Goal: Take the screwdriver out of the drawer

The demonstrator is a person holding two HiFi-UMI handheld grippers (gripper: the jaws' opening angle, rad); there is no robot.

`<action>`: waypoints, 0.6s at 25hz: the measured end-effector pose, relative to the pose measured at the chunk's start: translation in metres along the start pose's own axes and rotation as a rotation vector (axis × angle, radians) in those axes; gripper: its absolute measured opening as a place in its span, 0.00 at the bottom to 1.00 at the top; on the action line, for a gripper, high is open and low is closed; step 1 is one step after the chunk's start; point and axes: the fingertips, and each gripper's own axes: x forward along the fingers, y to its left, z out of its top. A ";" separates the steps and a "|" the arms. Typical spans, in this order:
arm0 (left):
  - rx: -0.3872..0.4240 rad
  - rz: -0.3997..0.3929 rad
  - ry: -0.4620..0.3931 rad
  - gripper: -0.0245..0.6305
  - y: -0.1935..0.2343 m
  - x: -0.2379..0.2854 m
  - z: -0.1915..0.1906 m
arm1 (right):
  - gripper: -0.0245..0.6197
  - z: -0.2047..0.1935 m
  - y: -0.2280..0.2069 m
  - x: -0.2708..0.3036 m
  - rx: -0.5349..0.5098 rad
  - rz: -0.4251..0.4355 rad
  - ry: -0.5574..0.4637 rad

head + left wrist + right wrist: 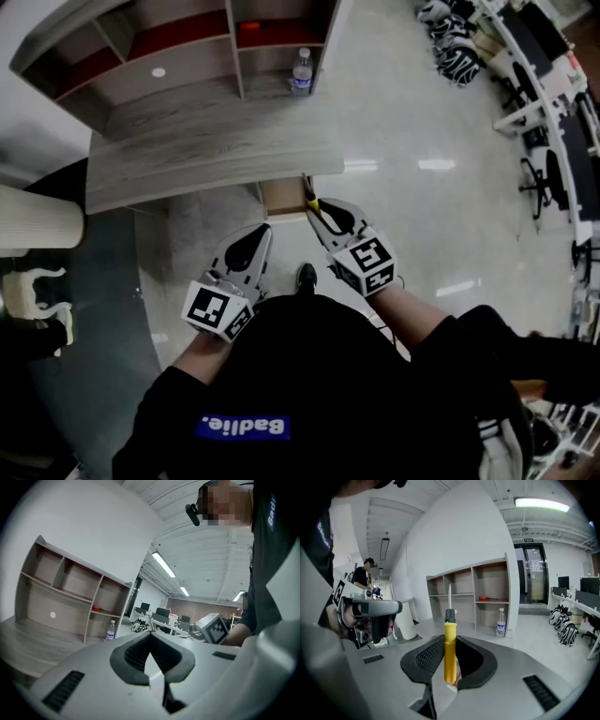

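A screwdriver (450,654) with a yellow handle, black collar and thin metal shaft stands upright between the pads of my right gripper (450,640), which is shut on the handle. In the head view the screwdriver (311,201) and right gripper (319,214) hang just over the open wooden drawer (281,196) below the desk's front edge. My left gripper (266,231) hovers to the left of the drawer, near its front. Its jaws meet at the tips (150,637) with nothing between them.
A grey wooden desk (206,150) carries a shelf unit (178,47) with a water bottle (301,70) at its right end. A white chair (33,291) stands at the left. Office desks and chairs (548,112) line the far right.
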 end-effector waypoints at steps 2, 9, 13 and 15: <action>0.001 -0.011 -0.004 0.04 -0.008 0.001 0.002 | 0.19 0.008 0.006 -0.012 0.015 0.017 -0.029; -0.001 -0.045 -0.001 0.04 -0.028 0.005 0.007 | 0.19 0.021 0.022 -0.041 0.047 0.059 -0.086; 0.008 -0.066 0.001 0.04 -0.042 0.009 0.008 | 0.19 0.025 0.023 -0.054 0.051 0.071 -0.126; 0.012 -0.082 0.001 0.04 -0.049 0.010 0.008 | 0.19 0.027 0.025 -0.061 0.059 0.077 -0.149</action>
